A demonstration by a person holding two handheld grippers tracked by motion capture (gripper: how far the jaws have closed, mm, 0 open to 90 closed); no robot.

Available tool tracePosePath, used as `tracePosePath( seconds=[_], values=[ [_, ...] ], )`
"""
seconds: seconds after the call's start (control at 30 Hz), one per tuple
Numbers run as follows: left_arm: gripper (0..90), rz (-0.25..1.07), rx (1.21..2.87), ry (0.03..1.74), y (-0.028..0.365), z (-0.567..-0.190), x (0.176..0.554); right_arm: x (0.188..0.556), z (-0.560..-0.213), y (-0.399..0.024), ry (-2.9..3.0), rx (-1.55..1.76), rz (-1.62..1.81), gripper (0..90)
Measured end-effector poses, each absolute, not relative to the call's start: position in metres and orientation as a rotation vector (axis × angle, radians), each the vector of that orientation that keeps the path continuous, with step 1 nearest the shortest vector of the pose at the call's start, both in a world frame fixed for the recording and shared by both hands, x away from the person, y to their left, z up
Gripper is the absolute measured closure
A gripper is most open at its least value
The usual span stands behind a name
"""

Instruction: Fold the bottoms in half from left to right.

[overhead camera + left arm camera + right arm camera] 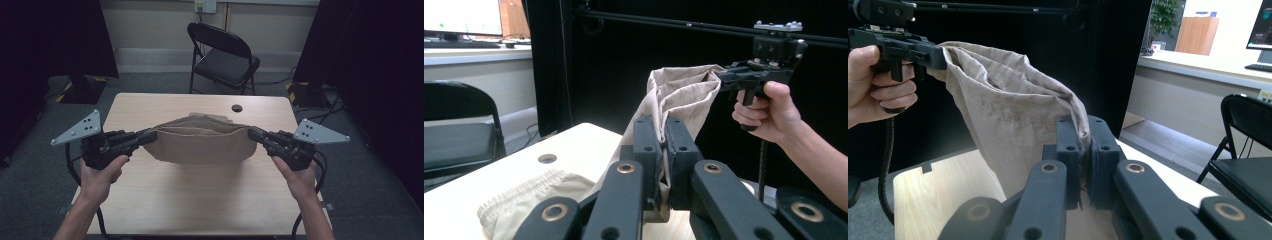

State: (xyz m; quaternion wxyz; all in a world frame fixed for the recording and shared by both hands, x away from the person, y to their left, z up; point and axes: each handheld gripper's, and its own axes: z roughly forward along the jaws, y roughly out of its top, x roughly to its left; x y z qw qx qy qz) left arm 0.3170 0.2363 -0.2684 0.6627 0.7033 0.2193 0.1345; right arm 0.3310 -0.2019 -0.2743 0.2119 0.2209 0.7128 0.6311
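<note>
A beige cloth garment (202,142) hangs stretched between the two claws, its upper edge pulled taut from one to the other and its lower part sagging down to the tabletop (200,200) beneath them. The left claw (150,136) is clamped on the garment's left end, and the right claw (252,134) is clamped on its right end. Beyond the claws, past the tabletop's far edge, stands a black folding chair (225,55).
</note>
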Motion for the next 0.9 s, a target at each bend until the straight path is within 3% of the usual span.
tracePosePath(
  seconds=[0.63, 0.9],
  values=[
    [86.3, 0.323, 1.554, 0.432, 0.243, -0.234, 0.295, 0.305, -0.243, -0.195, 1.882, 0.519, 1.821, 86.2],
    [86.3, 0.247, 1.584, 0.484, 0.237, -0.272, 0.320, 0.319, -0.266, -0.192, 1.955, 0.600, 1.773, 86.1]
  ],
)
